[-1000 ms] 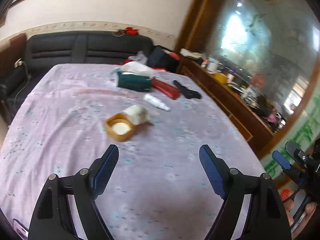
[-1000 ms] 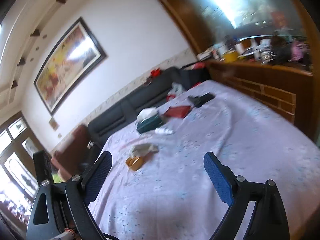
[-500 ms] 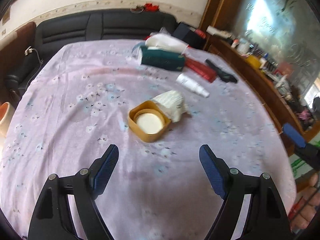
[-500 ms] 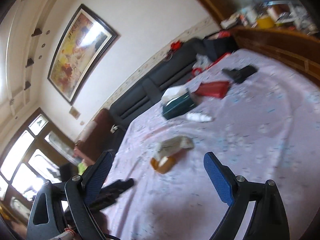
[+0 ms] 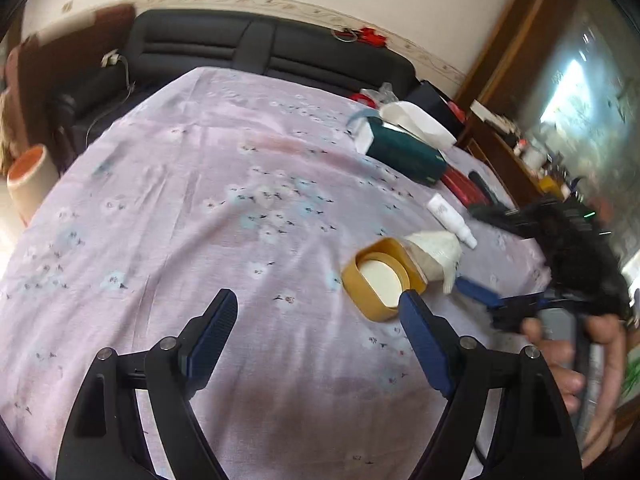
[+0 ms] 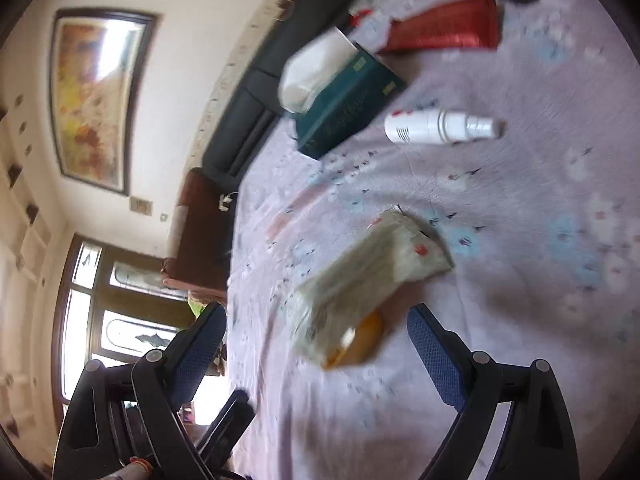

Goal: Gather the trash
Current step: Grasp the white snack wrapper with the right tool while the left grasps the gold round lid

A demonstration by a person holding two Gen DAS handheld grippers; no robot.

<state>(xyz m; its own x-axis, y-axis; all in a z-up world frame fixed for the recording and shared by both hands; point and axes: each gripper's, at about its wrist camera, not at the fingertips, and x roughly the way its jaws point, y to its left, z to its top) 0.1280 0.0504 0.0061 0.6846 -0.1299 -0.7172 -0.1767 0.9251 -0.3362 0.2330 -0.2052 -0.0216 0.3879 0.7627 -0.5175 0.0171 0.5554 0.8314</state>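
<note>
Nothing looks collected yet. The trash, a crumpled wrapper [image 5: 434, 250], lies on the tabletop [image 5: 200, 208] leaning on a yellow dish [image 5: 378, 282], and no jaws touch it. No bin is clearly in view; an orange-topped pot [image 5: 28, 176] stands off the tabletop, well away from the dish, though I cannot tell what it is for.

The left gripper [image 5: 316, 338] hangs just short of the dish, jaws wide open and empty, one jaw overlapping the dish's near edge in the left wrist view. The right gripper [image 6: 316, 346] comes at the wrapper from the side opposite the dish, jaws open with nothing pressed between them; the wrapper [image 6: 370, 276] sits just ahead of the gap.

Beyond the dish lie a white bottle [image 5: 450, 216], a green tissue box [image 5: 404, 152] and a red pack [image 5: 462, 188], probably not trash.

Still to do, as I judge it: close on the wrapper, lift it, carry it off and drop it
</note>
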